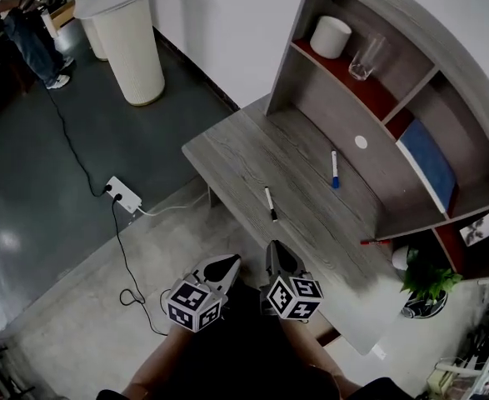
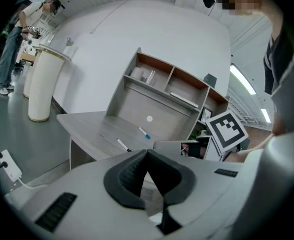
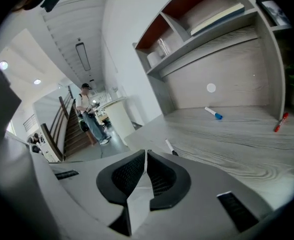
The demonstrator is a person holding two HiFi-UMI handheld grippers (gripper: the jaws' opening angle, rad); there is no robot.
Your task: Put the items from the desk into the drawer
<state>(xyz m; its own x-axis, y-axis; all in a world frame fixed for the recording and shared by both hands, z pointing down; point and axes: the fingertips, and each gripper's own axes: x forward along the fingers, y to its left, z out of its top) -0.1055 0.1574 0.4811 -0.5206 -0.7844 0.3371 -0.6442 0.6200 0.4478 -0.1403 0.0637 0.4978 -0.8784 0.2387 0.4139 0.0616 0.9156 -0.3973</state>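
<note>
Black-capped marker [image 1: 270, 204] lies on desk [image 1: 236, 157]; blue-capped marker [image 1: 334, 170] apart from it.

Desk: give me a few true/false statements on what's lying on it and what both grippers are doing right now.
1. Three markers lie on the desk: a black-capped marker, a blue-capped marker and a red marker. True.
2. The left gripper holds the black-capped marker. False: its jaws are together and empty, and that marker lies on the desk.
3. The right gripper is shut with nothing in it. True.
4. The glass stands on the desk top. False: it stands on the upper shelf, beside the white cup.
5. Of the three markers, the red marker lies nearest the potted plant. True.
</note>
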